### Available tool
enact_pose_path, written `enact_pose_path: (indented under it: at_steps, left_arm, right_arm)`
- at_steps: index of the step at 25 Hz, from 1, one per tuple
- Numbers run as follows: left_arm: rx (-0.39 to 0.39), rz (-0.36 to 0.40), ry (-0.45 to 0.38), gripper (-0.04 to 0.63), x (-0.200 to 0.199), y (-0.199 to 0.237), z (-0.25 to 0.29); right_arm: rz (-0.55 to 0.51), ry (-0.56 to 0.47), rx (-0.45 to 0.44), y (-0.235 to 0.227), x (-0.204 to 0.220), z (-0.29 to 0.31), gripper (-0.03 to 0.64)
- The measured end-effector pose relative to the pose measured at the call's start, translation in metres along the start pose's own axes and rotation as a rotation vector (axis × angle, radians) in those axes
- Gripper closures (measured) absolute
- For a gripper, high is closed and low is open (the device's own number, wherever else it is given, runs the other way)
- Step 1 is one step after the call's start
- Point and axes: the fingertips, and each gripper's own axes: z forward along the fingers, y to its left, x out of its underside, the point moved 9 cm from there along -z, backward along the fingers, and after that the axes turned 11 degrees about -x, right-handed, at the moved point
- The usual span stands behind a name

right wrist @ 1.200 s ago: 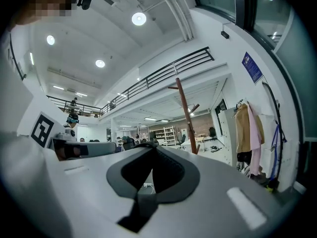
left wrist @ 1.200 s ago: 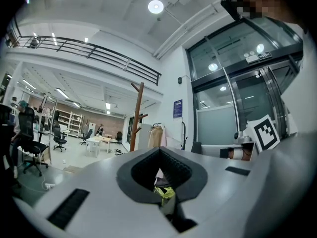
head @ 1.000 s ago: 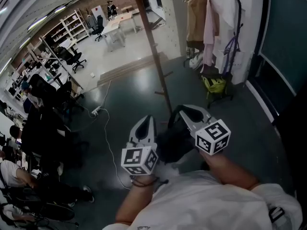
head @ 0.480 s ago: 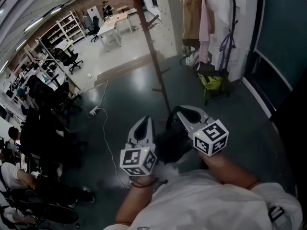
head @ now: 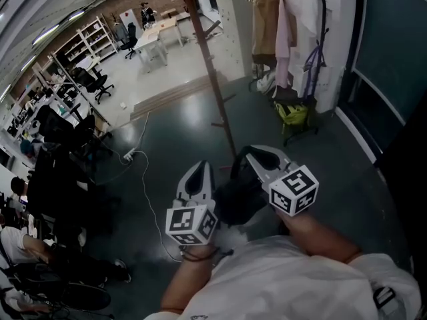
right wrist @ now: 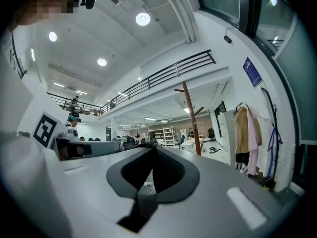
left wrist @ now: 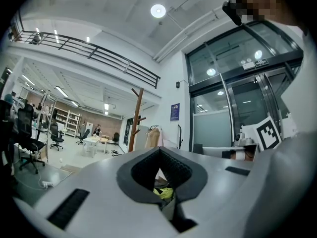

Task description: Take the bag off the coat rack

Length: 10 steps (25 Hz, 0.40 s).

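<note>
The right gripper (head: 252,153) points level, and its jaws are closed together at the tips on a thin black strap (head: 237,164). From the tips this strap curves down to the black bag (head: 233,202). The black bag hangs just to the left of this gripper, in the space between it and the left gripper (head: 201,169), and it is lower than the tips of both. It is close to the left gripper, but I cannot tell whether it touches it. In the right gripper view only a small dark piece shows at the place where the jaws meet.

The left gripper points level too, beside the right one. Its jaws are together at the tips and they grip nothing.

The coat rack (head: 210,65), a brown wooden pole with short pegs, stands straight ahead of both grippers. In the head view its lower part is just beyond the tips of the right gripper. The black bag is apart from it, on the near side.

Farther ahead and to the right of the right gripper some jackets (head: 270,25) hang at the wall, and a yellow-green bag (head: 292,114) lies on the floor under them. To the left of the left gripper a white cable (head: 143,179) runs over the dark floor, and beyond it there are desks and office chairs (head: 93,82)
</note>
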Motion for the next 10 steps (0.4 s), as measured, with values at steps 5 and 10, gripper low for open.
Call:
enact_pose_path:
  at_steps: [5, 10]
  left_arm:
    - [0.002, -0.001, -0.004, 0.589, -0.0014, -0.001, -0.0008]
    - [-0.002, 0.009, -0.002, 0.589, 0.0025, -0.0002, -0.0003]
  right_arm:
    - [0.008, 0.01, -0.001, -0.0024, 0.0019, -0.0006, 0.595]
    - [0.013, 0.016, 0.001, -0.0039, 0.0071, 0.0007, 0.595]
